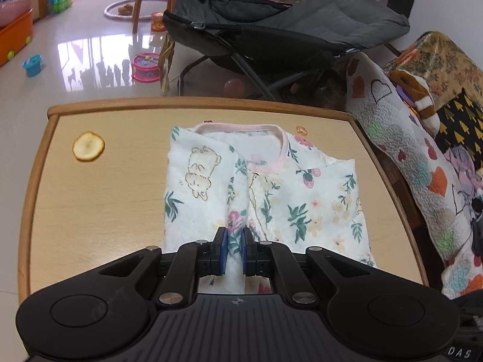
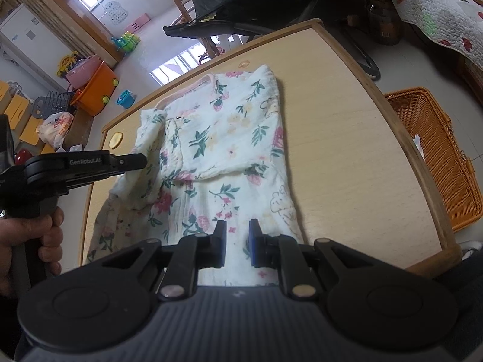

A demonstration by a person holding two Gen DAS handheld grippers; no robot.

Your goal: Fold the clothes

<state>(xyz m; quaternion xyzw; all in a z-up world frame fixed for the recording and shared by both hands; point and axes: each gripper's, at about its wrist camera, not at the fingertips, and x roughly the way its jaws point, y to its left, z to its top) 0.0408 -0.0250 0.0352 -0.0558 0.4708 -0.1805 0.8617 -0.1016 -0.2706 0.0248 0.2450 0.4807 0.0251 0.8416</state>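
On the table (image 1: pixel 90 211), both grippers, left (image 1: pixel 235 235) and right (image 2: pixel 237 235), were pinched nearly closed on the floral garment (image 1: pixel 271 196).

Floral garment (image 2: pixel 223 138) on table (image 2: pixel 347 138), basket (image 2: pixel 434 150) beside.

Crinkled cotton garment (image 1: pixel 271 187) on smooth matt wooden table (image 1: pixel 105 199)

Black two-finger tool (image 1: pixel 235 241) with blue pads (image 1: pixel 224 252), silver pivot screws, ribbed grey housing, "GenRobot.AI" lettering.
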